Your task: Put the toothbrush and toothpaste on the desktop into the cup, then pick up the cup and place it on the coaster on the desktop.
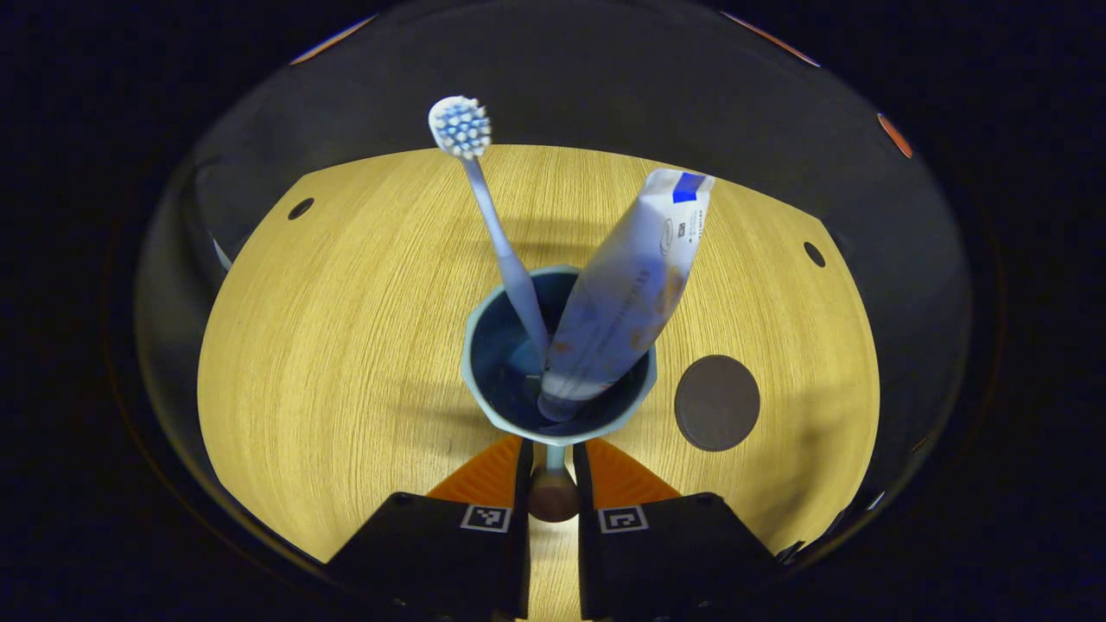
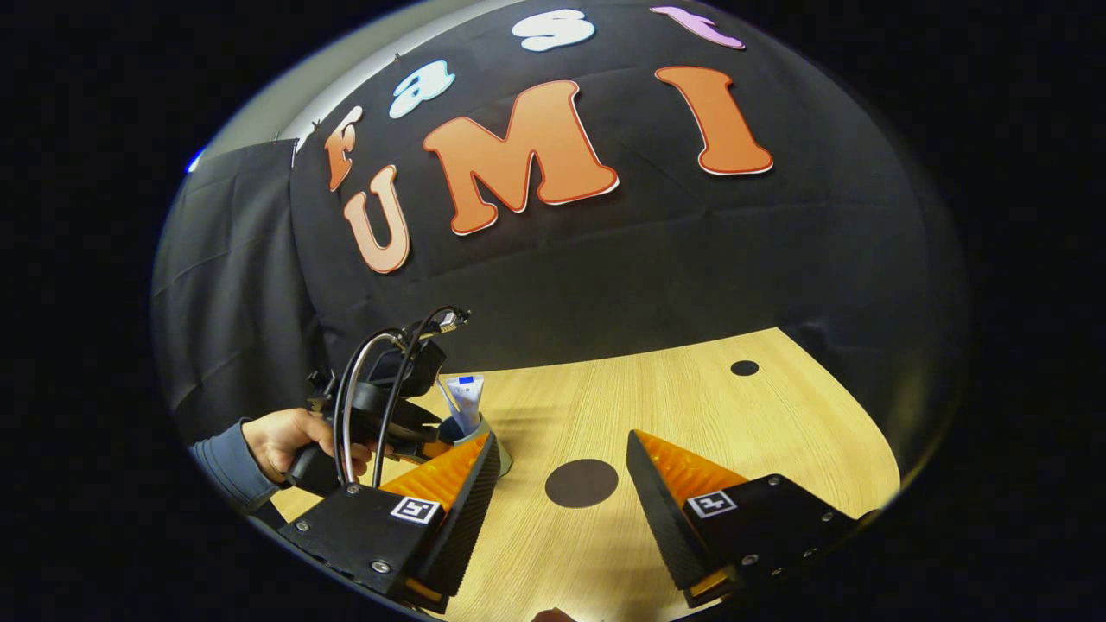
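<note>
A: Looking down the left gripper (image 1: 553, 471), why is it low behind the cup (image 1: 557, 363)?

B: Its fingers (image 1: 492, 471) are closed on the cup's handle, that thin stem with a rounded knob between them. Gripping the handle keeps the cup's mouth clear, so nothing inside gets knocked.

A: And the contents?

B: Starting from the left, the toothbrush (image 1: 488, 207) stands in the cup with its bristle head up, leaning back and left. Beside it the toothpaste tube (image 1: 626, 294) leans right, cap end down in the cup. Both being inside, I'd judge the first half of the task done.

A: Further right?

B: The round dark coaster (image 1: 716, 403) lies flat on the tabletop (image 1: 346, 345), just beside the cup and apart from it. Moving the cup there looks like the step in hand.

A: The other one?

B: The right gripper (image 2: 562, 471) hovers with fingers (image 2: 467, 484) spread wide, holding nothing; the coaster shows between them. A hand (image 2: 289, 441) holds the left gripper at its left.
</note>
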`<action>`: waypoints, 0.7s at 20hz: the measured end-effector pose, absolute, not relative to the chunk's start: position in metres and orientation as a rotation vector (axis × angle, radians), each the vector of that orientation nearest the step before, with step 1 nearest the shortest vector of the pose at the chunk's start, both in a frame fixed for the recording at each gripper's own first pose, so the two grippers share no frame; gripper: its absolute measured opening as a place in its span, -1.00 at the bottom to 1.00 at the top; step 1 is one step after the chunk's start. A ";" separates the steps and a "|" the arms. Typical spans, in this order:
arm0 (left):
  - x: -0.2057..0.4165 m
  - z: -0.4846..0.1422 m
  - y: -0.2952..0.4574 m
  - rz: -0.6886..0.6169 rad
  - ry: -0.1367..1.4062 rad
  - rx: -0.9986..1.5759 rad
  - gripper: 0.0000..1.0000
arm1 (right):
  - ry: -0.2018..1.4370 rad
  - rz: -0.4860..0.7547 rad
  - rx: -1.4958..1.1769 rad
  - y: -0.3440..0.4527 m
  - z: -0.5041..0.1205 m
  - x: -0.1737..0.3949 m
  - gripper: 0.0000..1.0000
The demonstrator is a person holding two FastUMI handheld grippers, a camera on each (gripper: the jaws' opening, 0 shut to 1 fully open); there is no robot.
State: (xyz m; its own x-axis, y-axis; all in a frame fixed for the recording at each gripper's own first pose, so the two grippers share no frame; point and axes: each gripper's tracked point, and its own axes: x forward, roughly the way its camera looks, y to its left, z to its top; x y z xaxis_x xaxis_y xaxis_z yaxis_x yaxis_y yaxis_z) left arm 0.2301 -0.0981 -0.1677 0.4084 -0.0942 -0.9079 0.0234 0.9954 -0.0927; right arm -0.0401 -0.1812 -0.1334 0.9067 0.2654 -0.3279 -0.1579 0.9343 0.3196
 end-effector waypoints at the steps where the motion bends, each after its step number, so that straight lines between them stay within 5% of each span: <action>1: 0.231 -0.165 -0.098 -0.080 1.137 -0.066 -0.55 | 0.374 0.217 0.289 -0.182 -0.132 -0.040 0.78; 14: 0.235 -0.166 -0.098 -0.213 1.102 -0.007 -0.55 | 0.335 0.121 0.175 -0.236 -0.120 -0.066 0.77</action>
State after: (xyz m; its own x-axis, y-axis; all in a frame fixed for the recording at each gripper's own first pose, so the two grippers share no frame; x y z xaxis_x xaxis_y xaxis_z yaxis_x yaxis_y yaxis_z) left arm 0.2345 -0.0984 -0.1660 0.4336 -0.1748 -0.8840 0.1679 0.9795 -0.1114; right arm -0.0657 -0.2364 -0.1196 0.9373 0.1471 -0.3161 -0.0891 0.9776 0.1907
